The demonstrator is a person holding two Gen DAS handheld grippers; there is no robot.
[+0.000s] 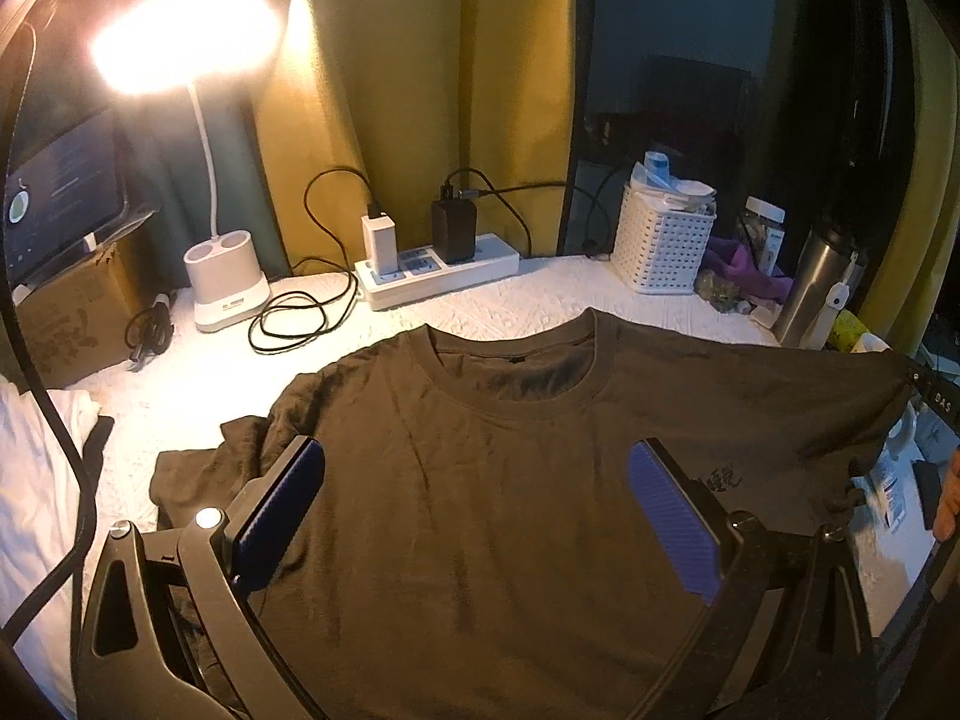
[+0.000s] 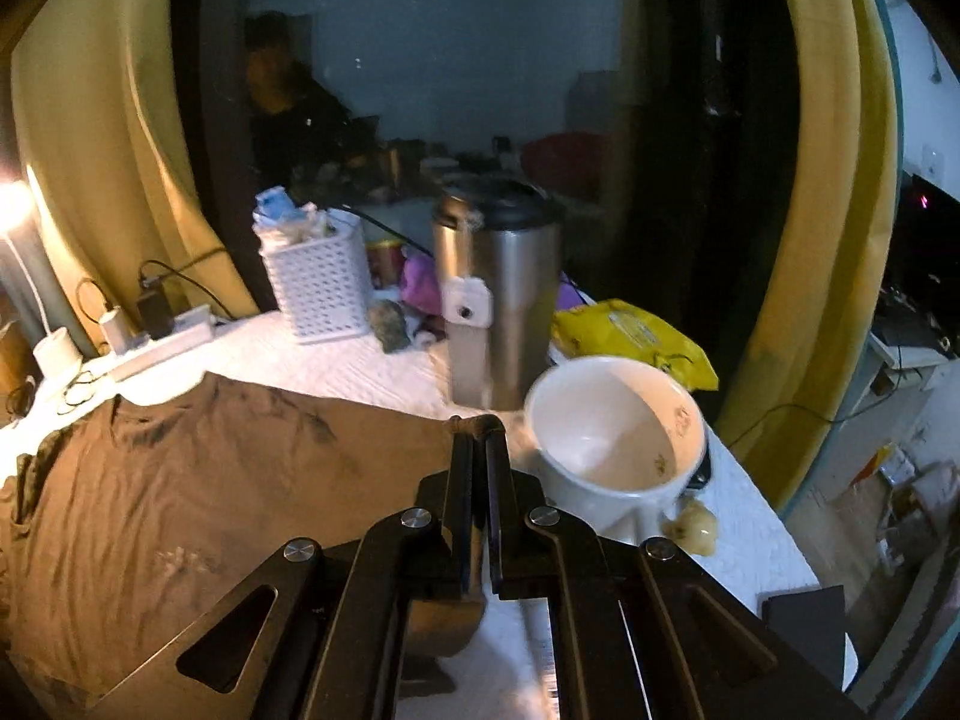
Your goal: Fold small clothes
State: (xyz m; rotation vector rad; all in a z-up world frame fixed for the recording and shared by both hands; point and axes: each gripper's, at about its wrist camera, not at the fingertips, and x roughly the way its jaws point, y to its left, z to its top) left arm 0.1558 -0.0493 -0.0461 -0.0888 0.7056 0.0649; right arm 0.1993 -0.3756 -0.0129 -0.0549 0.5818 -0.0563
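The bottom hem of the dark brown T-shirt (image 1: 492, 480) is cut off below the left wrist view, and its small chest print (image 1: 717, 477) is too dim to read. The left hand-held gripper (image 1: 474, 516) hangs tilted down over the shirt's chest, released, its blue pads (image 1: 672, 522) standing wide apart above the cloth without pressing it. The right hand-held gripper (image 2: 478, 444) points down at a slant, clenched on the shirt's sleeve edge, a bunched bit of fabric showing at its tips; a fingertip (image 1: 948, 498) shows at the edge of the left view. The shirt lies front up on the white-covered bench (image 1: 510, 300), collar away from the cameras, wrinkled at its left sleeve and pulled taut toward the right. Just beside the right gripper stands a white mug (image 2: 612, 438), blurred; behind it a steel tumbler (image 2: 498, 294), a yellow packet (image 2: 630, 330) and a white basket (image 2: 318, 282). Farther left sit a power strip (image 1: 438, 267) and a glaring lamp (image 1: 222, 276).
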